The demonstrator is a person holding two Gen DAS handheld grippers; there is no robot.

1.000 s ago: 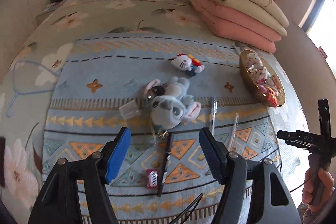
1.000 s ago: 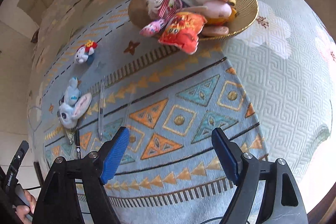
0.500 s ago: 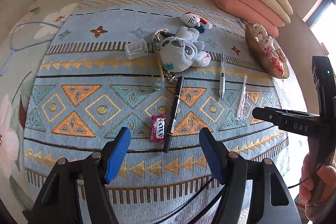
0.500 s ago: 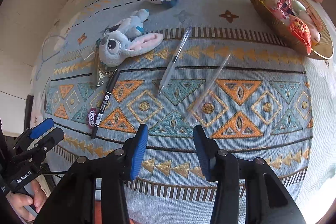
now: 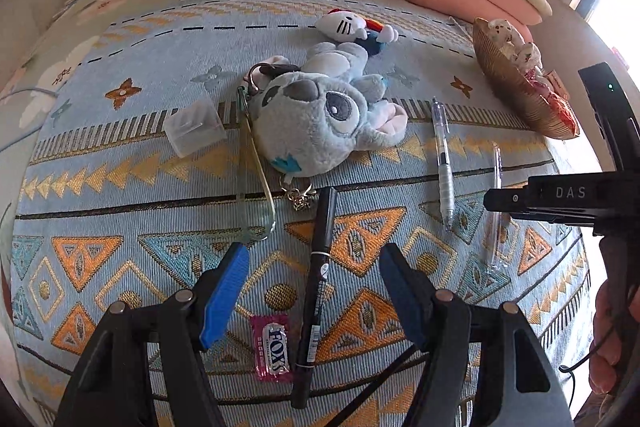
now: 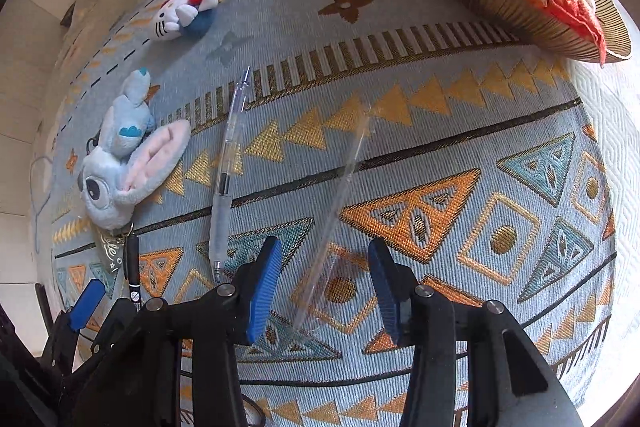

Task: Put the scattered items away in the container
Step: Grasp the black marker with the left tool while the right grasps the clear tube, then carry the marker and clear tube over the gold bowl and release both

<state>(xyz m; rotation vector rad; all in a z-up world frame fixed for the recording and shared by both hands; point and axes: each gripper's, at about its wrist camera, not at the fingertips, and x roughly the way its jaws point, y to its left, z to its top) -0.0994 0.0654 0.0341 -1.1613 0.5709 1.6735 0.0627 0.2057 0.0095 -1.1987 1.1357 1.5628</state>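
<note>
With both grippers unclenched, left gripper (image 5: pixel 314 269) over the marker (image 5: pixel 316 291), right gripper (image 6: pixel 322 281) over the clear tube (image 6: pixel 340 203), that thin tube could roll free.

Black hand-held gripper (image 5: pixel 314 291), blue ribbed pads (image 5: pixel 224 301), silver screws

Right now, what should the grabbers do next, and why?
Probably lower the right gripper a little and close on the clear pen tube. The tube lies flat on the patterned blanket, its near end between the open pads, which do not touch it. The left gripper likewise straddles the black marker.
</note>
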